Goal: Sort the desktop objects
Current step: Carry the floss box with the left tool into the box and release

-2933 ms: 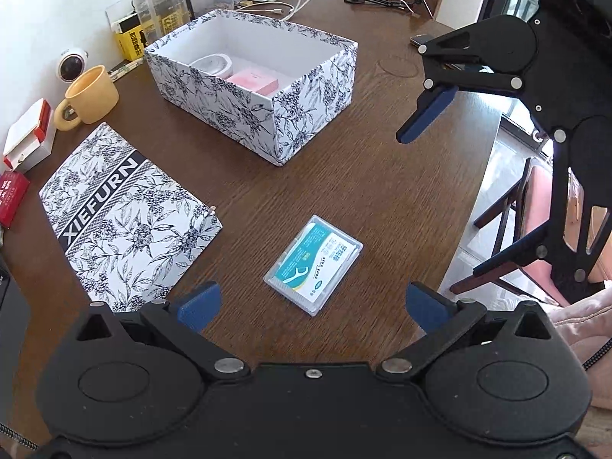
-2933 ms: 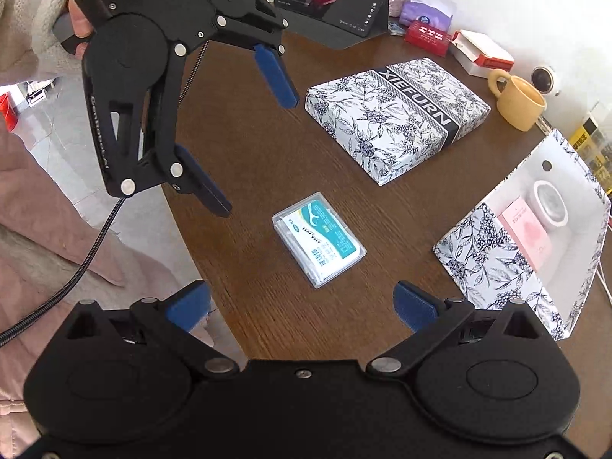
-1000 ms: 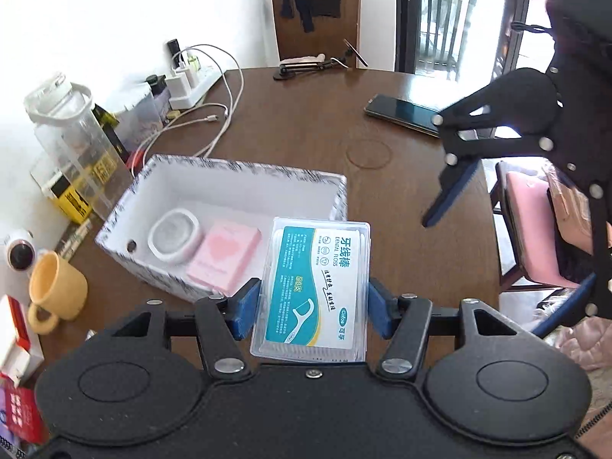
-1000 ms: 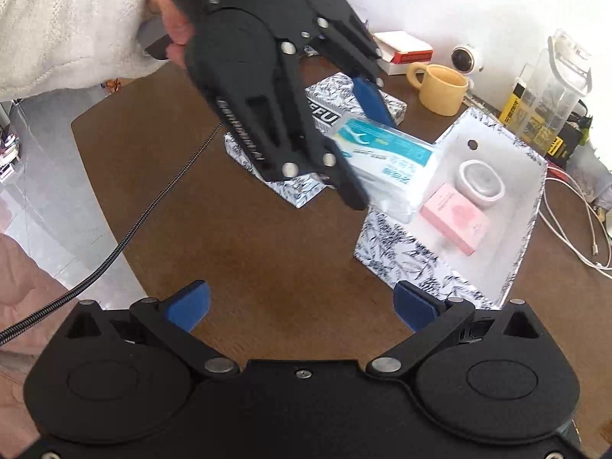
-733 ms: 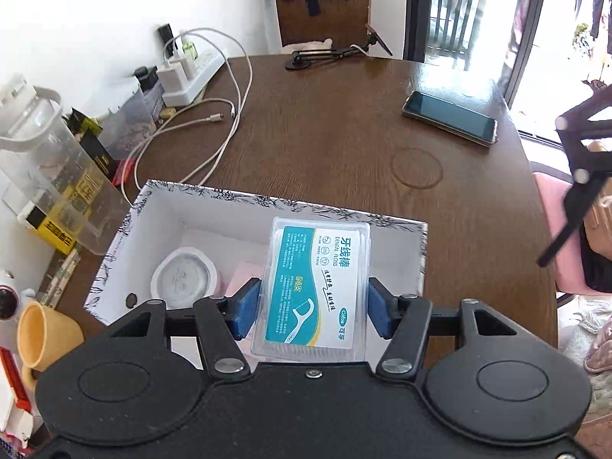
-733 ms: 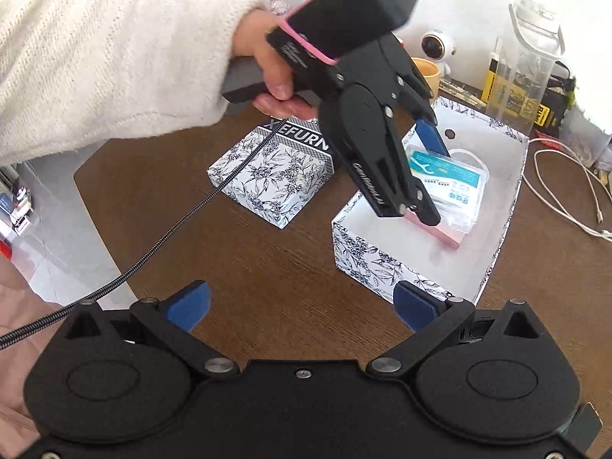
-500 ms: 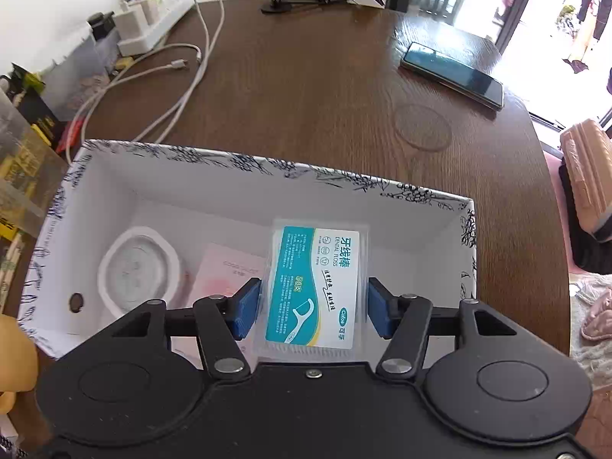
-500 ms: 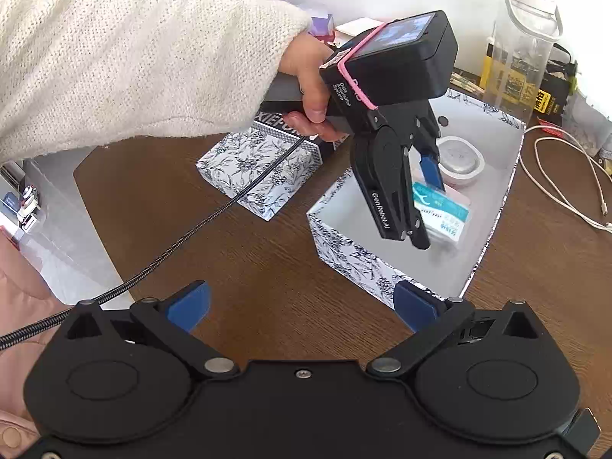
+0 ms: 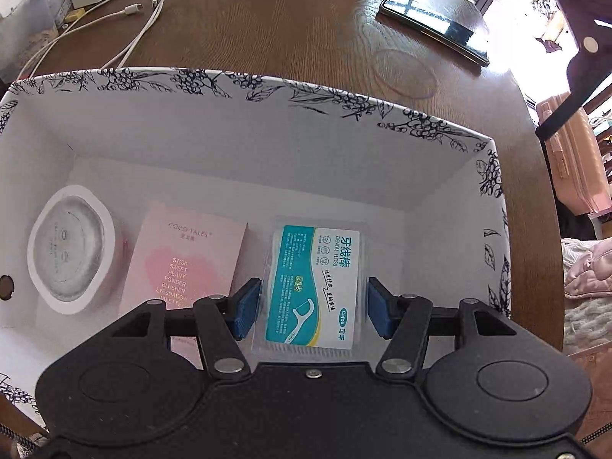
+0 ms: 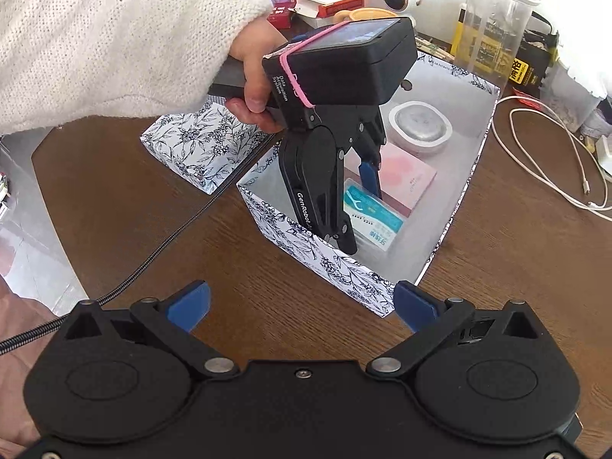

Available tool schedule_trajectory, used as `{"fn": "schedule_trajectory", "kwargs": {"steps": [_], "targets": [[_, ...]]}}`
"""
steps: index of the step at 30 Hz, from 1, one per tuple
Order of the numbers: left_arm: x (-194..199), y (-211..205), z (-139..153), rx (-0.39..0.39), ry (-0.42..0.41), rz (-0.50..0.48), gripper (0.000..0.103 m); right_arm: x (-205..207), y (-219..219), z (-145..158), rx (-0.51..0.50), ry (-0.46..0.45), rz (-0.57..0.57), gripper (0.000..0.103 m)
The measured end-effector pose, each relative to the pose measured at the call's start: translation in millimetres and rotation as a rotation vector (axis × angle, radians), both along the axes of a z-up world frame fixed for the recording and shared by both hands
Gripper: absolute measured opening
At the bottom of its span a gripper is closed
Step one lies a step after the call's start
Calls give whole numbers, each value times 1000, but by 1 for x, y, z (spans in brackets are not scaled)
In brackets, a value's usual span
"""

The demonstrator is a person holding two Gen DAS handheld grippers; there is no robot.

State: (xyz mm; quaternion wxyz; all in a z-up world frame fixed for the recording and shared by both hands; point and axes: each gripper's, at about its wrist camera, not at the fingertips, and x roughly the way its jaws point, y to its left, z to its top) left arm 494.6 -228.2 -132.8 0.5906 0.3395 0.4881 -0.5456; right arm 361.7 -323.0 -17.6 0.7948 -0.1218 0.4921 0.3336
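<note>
left tool (image 9: 311,302) grips floss case (image 9: 317,287) | right tool (image 10: 302,306) spread | brown wood table (image 9: 267,19)

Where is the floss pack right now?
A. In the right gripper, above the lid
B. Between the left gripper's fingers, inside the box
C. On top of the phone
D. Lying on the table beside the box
B: the floss pack sits between the left gripper fingers, low inside the box.

Left gripper (image 9: 311,308) body hides the floss box's (image 9: 314,287) near end and the pink card's (image 9: 183,260) lower edge.
</note>
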Motion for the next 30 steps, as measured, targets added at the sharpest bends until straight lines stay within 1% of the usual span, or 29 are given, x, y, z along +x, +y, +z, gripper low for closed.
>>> {"fn": "schedule_trajectory", "kwargs": {"steps": [8,18,23,25,26,27,30], "targets": [[3,-1,-3,22,5,-13,57,0,-1,-5,5,6,-1,103],[5,3,2,37,-22,-24,58,-3,-1,-10,20,14,1,103],[4,9,23,9,-65,-6,60,-10,-1,-11,15,16,-11,103],[2,13,37,-8,-90,7,60,-14,-1,-9,11,8,-16,103],[1,15,44,-19,-103,16,65,-16,-1,-7,10,3,-20,103],[0,17,52,-32,-116,23,68,-18,-2,-5,9,-1,-23,103],[-10,19,77,-71,-164,44,70,-24,-1,1,1,-15,-35,103]]}}
